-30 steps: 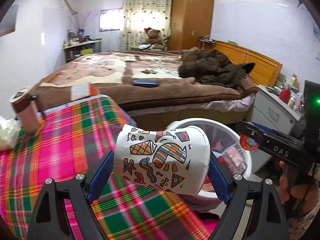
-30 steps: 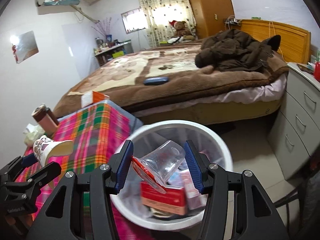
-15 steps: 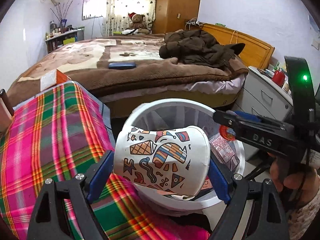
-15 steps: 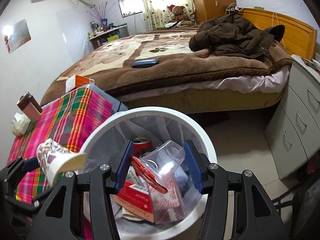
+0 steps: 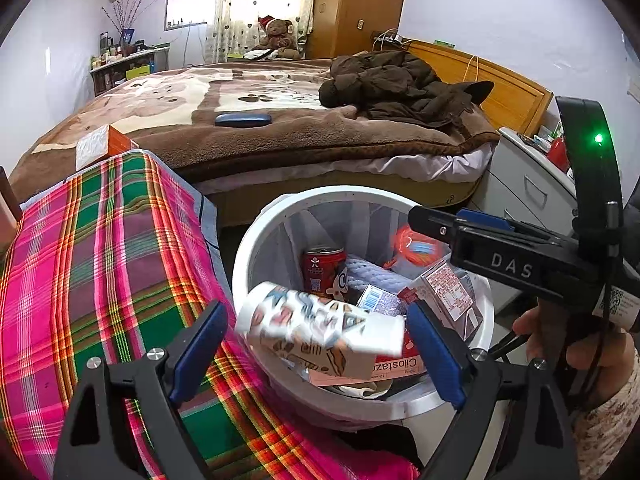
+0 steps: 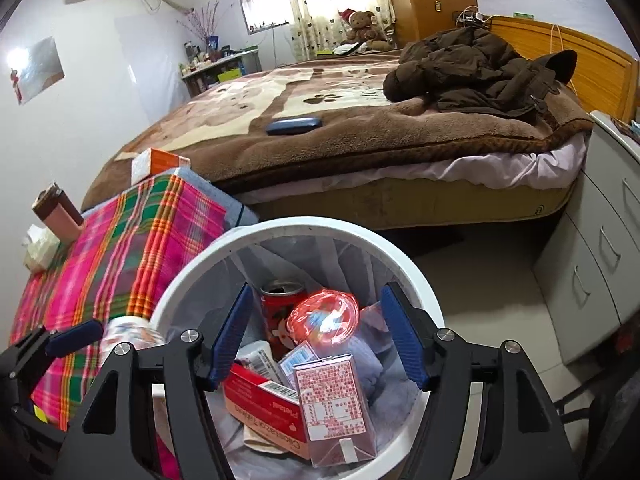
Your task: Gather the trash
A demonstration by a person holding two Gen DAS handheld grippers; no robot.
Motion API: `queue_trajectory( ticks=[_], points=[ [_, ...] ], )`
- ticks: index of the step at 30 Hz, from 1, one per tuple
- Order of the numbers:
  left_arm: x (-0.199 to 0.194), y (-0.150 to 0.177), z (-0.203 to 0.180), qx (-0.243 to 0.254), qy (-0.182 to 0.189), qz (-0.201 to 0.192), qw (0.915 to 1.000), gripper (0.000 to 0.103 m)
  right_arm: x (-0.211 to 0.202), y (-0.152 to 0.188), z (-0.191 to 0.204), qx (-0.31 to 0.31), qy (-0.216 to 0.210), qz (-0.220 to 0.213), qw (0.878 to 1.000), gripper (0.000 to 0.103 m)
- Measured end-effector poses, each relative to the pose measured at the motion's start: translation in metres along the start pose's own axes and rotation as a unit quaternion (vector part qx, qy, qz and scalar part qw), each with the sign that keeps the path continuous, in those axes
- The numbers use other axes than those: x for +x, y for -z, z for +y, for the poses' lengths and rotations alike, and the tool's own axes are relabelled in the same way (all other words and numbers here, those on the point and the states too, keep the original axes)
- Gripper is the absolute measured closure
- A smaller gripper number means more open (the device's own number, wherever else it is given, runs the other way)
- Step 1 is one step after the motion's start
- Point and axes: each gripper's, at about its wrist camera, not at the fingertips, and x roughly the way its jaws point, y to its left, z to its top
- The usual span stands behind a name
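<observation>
**Two pieces of trash dropping into the bin at once**

Both grippers hang over the white bin [image 5: 256, 264]. The left gripper [image 5: 316, 344] is opening its jaws; the patterned paper cup [image 5: 320, 326], blurred, sits loose between them, no pad pressing, above the near rim. The right gripper [image 6: 316, 336] is opening too, its clear plastic cup [image 6: 324, 322] already free and blurred over the red can [image 6: 280, 312]. Best practice now, by judgement: hold steady over the middle, spread fully, and lift only once both pieces land.

both my wrist views look steeply down, close over white bin [image 5: 256, 248] [image 6: 192, 276]; shared: bin, plaid cloth [image 5: 100, 264] [image 6: 132, 248], bed [image 5: 280, 136] [image 6: 360, 132].
</observation>
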Motion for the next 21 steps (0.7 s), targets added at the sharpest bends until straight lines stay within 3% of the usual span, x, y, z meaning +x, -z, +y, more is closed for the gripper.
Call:
queue_trajectory(
  ticks=[12,21],
  points=[
    [-0.025,0.001,0.009,-0.017,-0.009,-0.029,0.9994,0.009,-0.019,0.006,0.008,0.011,-0.009,-0.022,1.0,0.035],
    [-0.06,0.014,0.016,-0.022,-0.056,-0.071,0.9956,0.009,-0.05,0.025,0.03,0.008,-0.009,-0.063,0.998,0.035]
  ],
)
